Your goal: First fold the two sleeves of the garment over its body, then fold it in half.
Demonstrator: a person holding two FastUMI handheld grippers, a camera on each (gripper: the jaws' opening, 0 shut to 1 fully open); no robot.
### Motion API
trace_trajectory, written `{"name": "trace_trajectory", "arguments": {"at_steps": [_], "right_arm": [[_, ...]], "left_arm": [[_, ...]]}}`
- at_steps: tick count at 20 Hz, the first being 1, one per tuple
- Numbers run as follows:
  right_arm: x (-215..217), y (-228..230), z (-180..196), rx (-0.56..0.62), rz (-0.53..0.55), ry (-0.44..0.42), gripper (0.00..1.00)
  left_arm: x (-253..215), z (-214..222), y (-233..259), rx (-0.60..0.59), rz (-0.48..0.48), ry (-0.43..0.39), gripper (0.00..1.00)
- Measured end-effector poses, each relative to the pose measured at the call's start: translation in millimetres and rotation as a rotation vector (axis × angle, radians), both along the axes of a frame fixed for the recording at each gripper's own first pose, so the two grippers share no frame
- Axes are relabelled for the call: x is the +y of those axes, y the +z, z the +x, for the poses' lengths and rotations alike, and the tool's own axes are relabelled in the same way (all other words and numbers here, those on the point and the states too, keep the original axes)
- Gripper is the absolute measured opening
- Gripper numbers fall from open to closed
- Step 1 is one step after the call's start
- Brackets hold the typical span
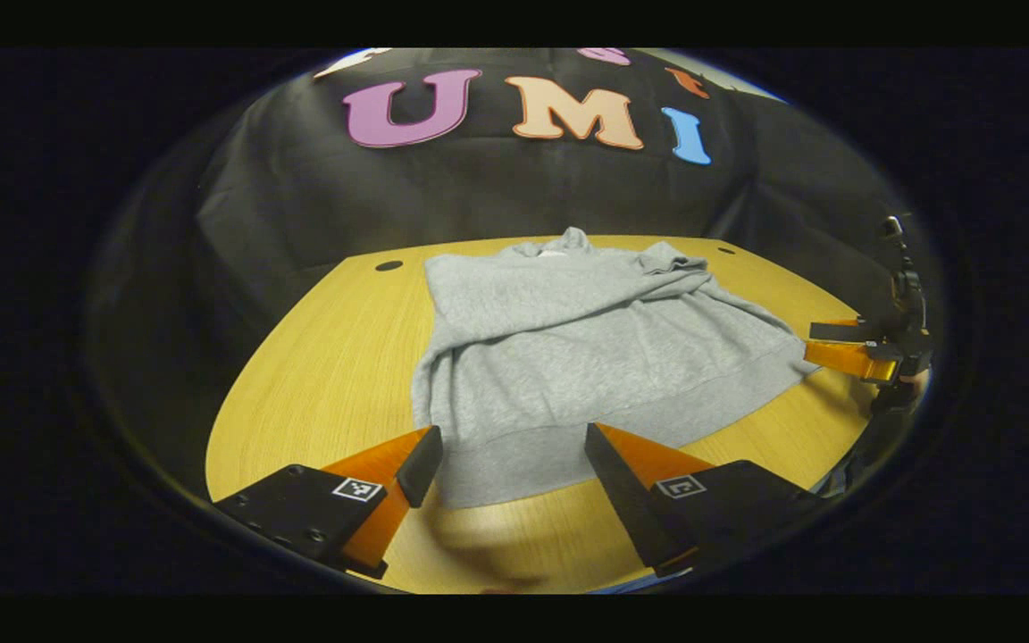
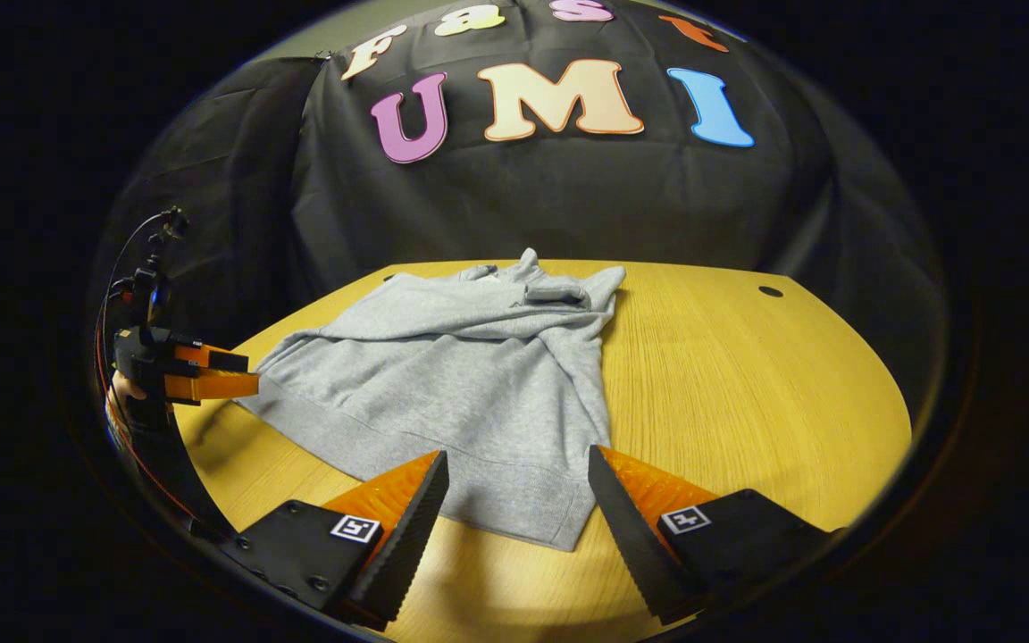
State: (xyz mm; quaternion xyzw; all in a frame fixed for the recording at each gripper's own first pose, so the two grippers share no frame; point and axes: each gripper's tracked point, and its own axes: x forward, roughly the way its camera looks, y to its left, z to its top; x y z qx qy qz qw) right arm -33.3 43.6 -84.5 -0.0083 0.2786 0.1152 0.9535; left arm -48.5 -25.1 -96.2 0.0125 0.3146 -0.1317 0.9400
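A grey sweatshirt (image 1: pixel 568 357) lies flat on the wooden table (image 1: pixel 327 357), collar toward the wall, both sleeves laid across its body. My left gripper (image 1: pixel 511 431) hovers open over the near left part of the hem, fingers apart on either side of it without touching. In the right gripper view the sweatshirt (image 2: pixel 461 384) spreads to the left, and my right gripper (image 2: pixel 517 454) stands open just above its near right hem corner. Each gripper is seen from the other: the right gripper (image 1: pixel 811 342) by the hem's far corner, the left gripper (image 2: pixel 251 372) at the opposite corner.
The table (image 2: pixel 747 402) has bare wood to the right of the garment and small round holes (image 2: pixel 770 291) near its back corners (image 1: pixel 389 265). Black cloth closes off the back. A hand and cable sit behind the left gripper at the table's edge.
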Motion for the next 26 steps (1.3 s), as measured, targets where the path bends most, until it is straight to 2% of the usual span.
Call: {"name": "trace_trajectory", "arguments": {"at_steps": [1,2,3,4,5,6,7,9,10,12,14,15,17,19,20,22,23,24,25,26], "right_arm": [[0.1,-4.3,-0.9,0.012,-0.008,0.001,0.93],[0.9,-7.4,-1.2,0.025,-0.013,0.004,0.98],[2.0,-11.4,-2.4,0.036,-0.018,0.008,0.98],[2.8,-14.6,-2.3,0.046,-0.027,0.009,0.93],[2.4,-17.1,-3.8,0.051,-0.04,0.012,0.98],[2.8,-17.9,-4.2,0.051,-0.054,0.017,0.93],[2.5,-17.8,-5.0,0.051,-0.068,0.02,0.98],[3.9,-19.0,-5.7,0.055,-0.101,0.03,0.98],[3.5,-18.5,-5.1,0.057,-0.104,0.028,0.98],[3.3,-20.5,-6.6,0.071,-0.093,0.023,0.98],[2.7,-19.2,-7.0,0.069,-0.091,0.019,0.98],[2.5,-20.7,-6.8,0.068,-0.09,0.015,0.93],[5.9,-20.8,-8.9,0.066,-0.079,0.02,0.96],[13.3,-21.4,-13.0,0.058,-0.071,0.03,0.8],[15.0,-20.3,-13.7,0.053,-0.075,0.03,0.65],[19.2,-20.5,-15.8,0.062,-0.064,0.035,0.55],[21.5,-20.6,-15.4,0.07,-0.055,0.037,0.49],[23.3,-20.0,-15.2,0.078,-0.045,0.041,0.42],[23.2,-21.0,-15.9,0.086,-0.038,0.037,0.38],[22.2,-20.2,-15.1,0.089,-0.027,0.025,0.24]], "left_arm": [[3.1,-2.1,-1.5,0.008,-0.013,0.011,0.95],[4.4,-2.2,-4.0,0.014,-0.026,0.022,0.95],[5.3,-2.3,-7.2,0.02,-0.031,0.029,0.94],[6.3,-2.5,-9.3,0.025,-0.03,0.031,0.94],[6.0,-1.6,-11.3,0.026,-0.03,0.033,0.93],[6.1,-2.8,-13.5,0.032,-0.028,0.032,0.91],[6.8,-4.0,-16.2,0.038,-0.019,0.032,0.93],[8.3,-4.2,-17.3,0.026,0.018,0.022,0.94],[7.6,-4.0,-17.2,0.02,0.032,0.02,0.91],[7.3,-3.7,-18.1,0.018,0.045,0.024,0.96],[6.3,-5.1,-17.9,0.018,0.024,0.032,0.94],[5.2,-5.5,-17.5,0.012,0.017,0.031,0.94],[3.7,-5.6,-18.4,0.004,0.019,0.03,0.9],[0.7,-6.7,-17.7,-0.006,0.011,0.028,0.84],[-1.4,-7.2,-16.6,-0.012,0.009,0.027,0.76],[-4.1,-5.8,-17.9,-0.022,0.003,0.025,0.61],[-7.3,-5.7,-15.7,-0.031,-0.007,0.019,0.58],[-8.3,-2.2,-16.9,-0.039,-0.008,0.017,0.43],[-7.7,-4.9,-16.7,-0.046,-0.012,0.02,0.41],[-8.3,-4.2,-15.9,-0.05,-0.025,0.023,0.37]]}}
